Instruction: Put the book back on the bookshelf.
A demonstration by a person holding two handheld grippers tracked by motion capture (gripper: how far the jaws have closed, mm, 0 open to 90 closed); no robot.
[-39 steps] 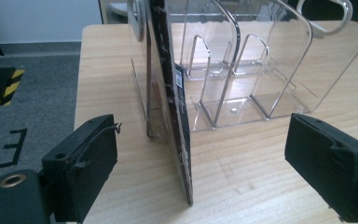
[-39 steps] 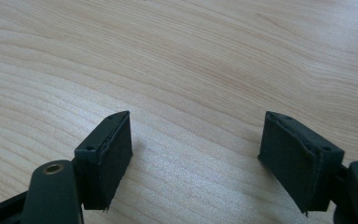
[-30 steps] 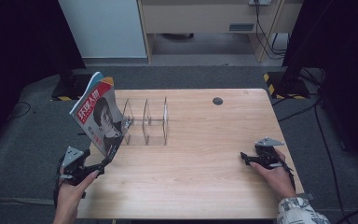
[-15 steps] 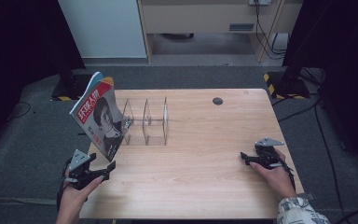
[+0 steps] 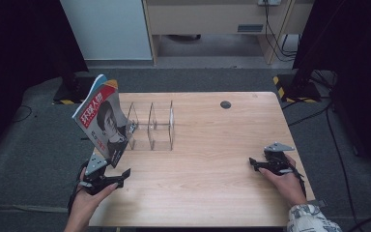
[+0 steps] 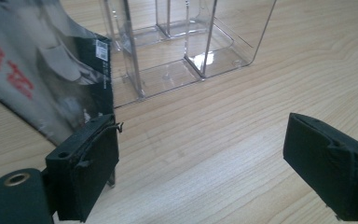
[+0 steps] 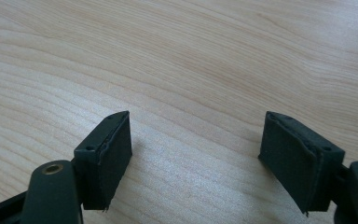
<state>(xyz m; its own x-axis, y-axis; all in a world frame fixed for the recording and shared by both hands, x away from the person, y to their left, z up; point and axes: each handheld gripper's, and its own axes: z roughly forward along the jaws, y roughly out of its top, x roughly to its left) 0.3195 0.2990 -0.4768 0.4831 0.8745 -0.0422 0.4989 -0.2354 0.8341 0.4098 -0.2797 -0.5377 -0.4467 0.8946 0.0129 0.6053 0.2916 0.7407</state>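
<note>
From above, the left gripper (image 5: 118,175) is lying low by the table's (image 5: 212,193) near-left corner, jaws apart and empty, while the magazine (image 5: 101,118) is leaning in the clear acrylic rack (image 5: 152,126), red Chinese characters on its cover. The right gripper (image 5: 257,164) is resting open near the right edge.

Left gripper view: the magazine's (image 6: 42,79) corner is sitting just beside one pad.

Right gripper view: spread jaws are hovering over bare wood.

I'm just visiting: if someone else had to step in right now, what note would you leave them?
Left tongs: open, holding nothing, near the table's left front edge, just in front of the magazine.
Right tongs: open, empty, resting at the right side of the table.
Magazine: stands tilted in the leftmost slot of the clear rack, leaning left.
Done, it seems: the magazine is in the rack.
Left: perhaps straighten it; the other slots hold nothing.
</note>
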